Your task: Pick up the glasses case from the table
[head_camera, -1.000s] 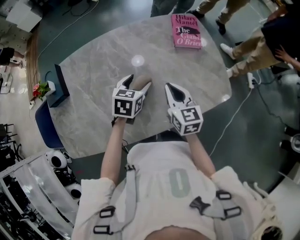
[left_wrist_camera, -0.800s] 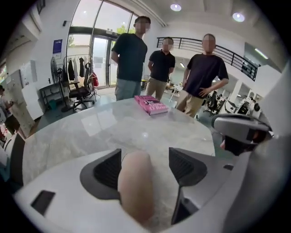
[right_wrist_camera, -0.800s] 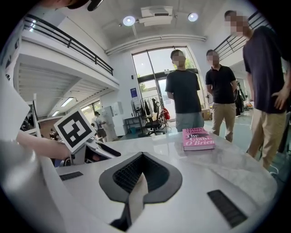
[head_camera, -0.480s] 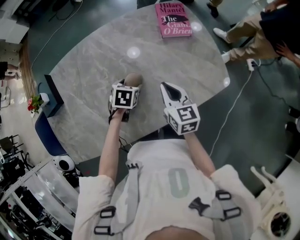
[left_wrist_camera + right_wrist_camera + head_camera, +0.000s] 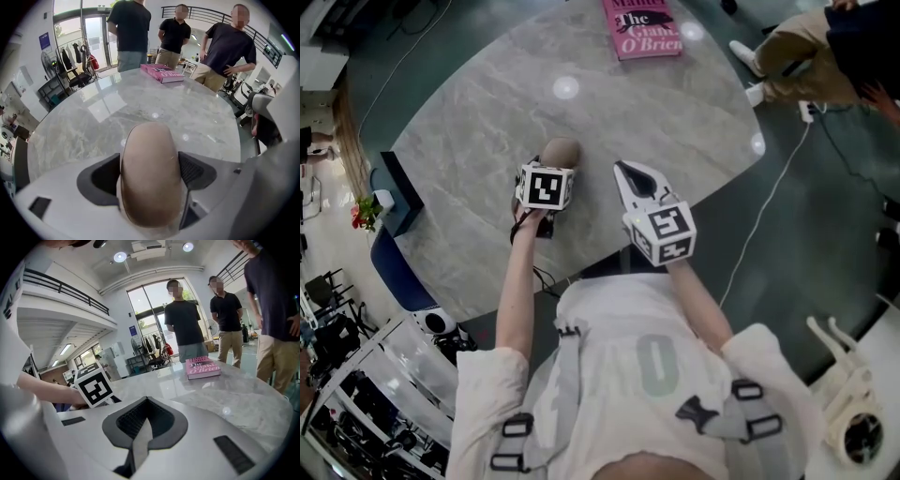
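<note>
Head and claw views of a grey marble surface (image 5: 478,122). Tan, oval glasses case (image 5: 562,151) lying flat on the surface near its front edge, well apart from the pink book (image 5: 641,28) at the far edge. Left claw (image 5: 151,174) pointing steeply down over the case, jaws opening and standing wide, with the case between them. Dark pads (image 5: 104,174) just beside the two long sides of the case, with no firm squeeze visible and the rounded far end of the case protruding past the jaw tips. Marker cube (image 5: 546,187) of the left claw directly above the near end of the case in the head view. Right claw (image 5: 626,174) just beside the left, off the surface and tilted gently downward. Jaws together, pads meeting along a thin seam, nothing between them and nothing touched.
</note>
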